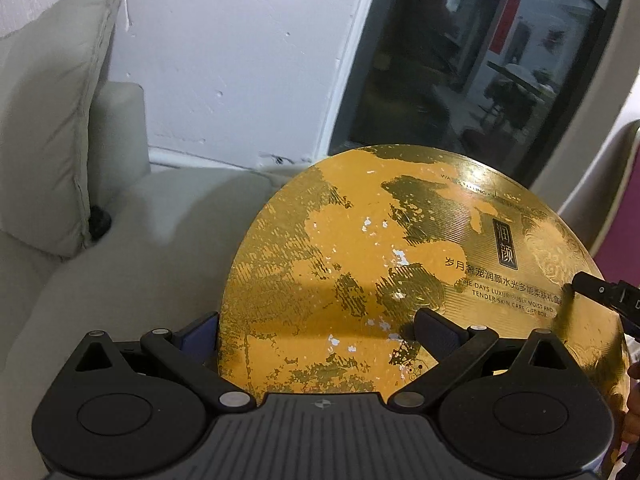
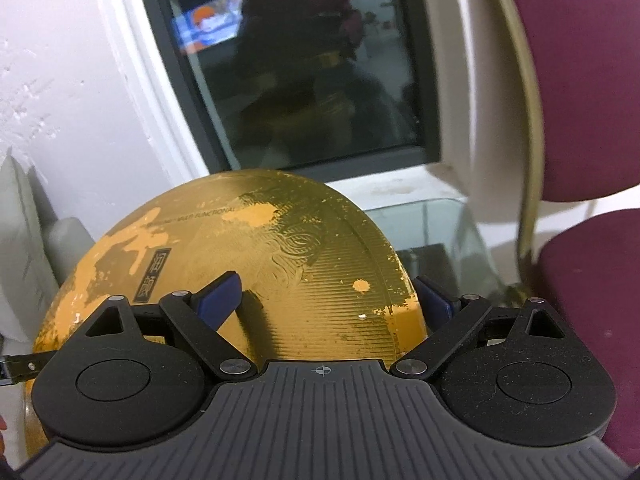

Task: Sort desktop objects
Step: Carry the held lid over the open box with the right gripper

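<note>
**Round gold gift box carried between two hand-held grippers**

The round, flat, gold-and-orange gift box (image 1: 400, 280) with a worn foil lid fills the middle of both wrist views, lifted clear of the furniture behind it. In the left wrist view the left gripper (image 1: 316, 330) straddles the box's left rim: one blue pad sits outside the edge, the other dark pad lies on the lid, jaws set wide around the rim. Whether the pads press the box cannot be told. The same view shows the lid's printed text, a pale grey sofa (image 1: 120, 240) with a cushion (image 1: 44, 140) at left, and the tip of the right gripper (image 1: 600, 292) reaching onto the lid from the right.

In the right wrist view the right gripper (image 2: 328, 296) mirrors this at the box's (image 2: 240, 260) right rim, one blue pad over the lid and one beyond the edge, jaws wide. Only this view shows the maroon upholstered chair (image 2: 580, 120), a glass tabletop (image 2: 440, 224) beneath, and the left gripper's (image 2: 24, 362) tip at the left margin. A dark window (image 2: 300, 80) backs both views.
</note>
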`<action>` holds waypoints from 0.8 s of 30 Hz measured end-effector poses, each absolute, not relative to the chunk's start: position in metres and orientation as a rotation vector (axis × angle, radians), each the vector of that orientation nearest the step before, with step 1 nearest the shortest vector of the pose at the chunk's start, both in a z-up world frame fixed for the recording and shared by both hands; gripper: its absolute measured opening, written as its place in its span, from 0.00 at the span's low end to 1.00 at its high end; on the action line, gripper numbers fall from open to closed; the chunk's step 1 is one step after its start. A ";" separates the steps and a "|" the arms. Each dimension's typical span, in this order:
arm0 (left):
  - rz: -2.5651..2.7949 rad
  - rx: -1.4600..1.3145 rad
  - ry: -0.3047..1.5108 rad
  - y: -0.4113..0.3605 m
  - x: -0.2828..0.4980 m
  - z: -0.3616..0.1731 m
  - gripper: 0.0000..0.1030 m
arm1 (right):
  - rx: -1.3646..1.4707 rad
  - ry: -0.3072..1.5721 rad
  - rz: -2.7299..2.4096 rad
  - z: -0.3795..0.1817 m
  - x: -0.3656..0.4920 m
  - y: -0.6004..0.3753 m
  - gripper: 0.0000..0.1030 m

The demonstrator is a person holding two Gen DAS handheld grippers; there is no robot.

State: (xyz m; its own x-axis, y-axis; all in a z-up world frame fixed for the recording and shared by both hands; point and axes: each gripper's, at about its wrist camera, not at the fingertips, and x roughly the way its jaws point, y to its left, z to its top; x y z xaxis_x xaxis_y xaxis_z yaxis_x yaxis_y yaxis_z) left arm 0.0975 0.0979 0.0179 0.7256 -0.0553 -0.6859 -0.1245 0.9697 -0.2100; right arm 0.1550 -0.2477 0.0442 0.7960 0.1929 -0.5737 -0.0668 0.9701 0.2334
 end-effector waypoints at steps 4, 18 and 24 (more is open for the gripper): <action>0.058 -0.242 0.753 0.101 0.112 0.018 0.97 | 0.218 0.631 0.172 0.036 0.179 -0.237 0.92; 0.098 -0.257 0.812 0.099 0.128 -0.013 0.97 | 0.203 0.703 0.191 0.006 0.213 -0.222 0.91; 0.101 -0.249 0.824 0.095 0.133 -0.016 0.97 | 0.206 0.728 0.188 -0.001 0.222 -0.226 0.91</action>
State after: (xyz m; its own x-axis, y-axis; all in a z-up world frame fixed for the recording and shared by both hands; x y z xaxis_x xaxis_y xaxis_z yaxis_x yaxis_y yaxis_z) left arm 0.1333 0.0945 -0.0159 0.6763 -0.0077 -0.7366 -0.1849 0.9662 -0.1798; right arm 0.2218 -0.2256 -0.0006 0.7312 0.2405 -0.6383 -0.0979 0.9631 0.2506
